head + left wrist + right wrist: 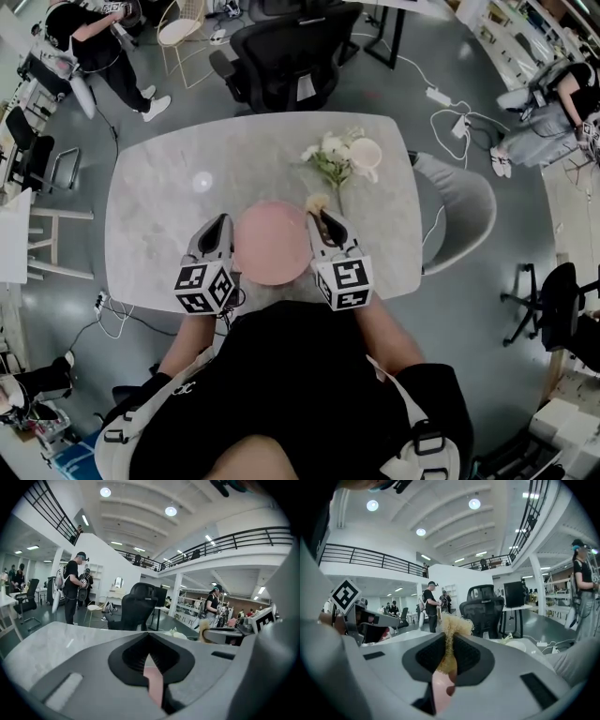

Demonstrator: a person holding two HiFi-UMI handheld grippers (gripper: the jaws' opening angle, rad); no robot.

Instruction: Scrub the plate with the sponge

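Pink plate [272,242] over the near edge of the grey bench [169,197], left tongs [225,222] clenched on its left rim, right tongs [321,218] grasping a yellow fibrous sponge [318,202] at its right rim, 1 black-and-white square-marker cube [204,286] on each tool.

Your light's bright and even from round white ceiling lamps [170,511]; 1 glare spot on pale grey marble tabletop [169,220]. Heavy fisheye, black corners; grey left gripper [150,641] blurs close-up.
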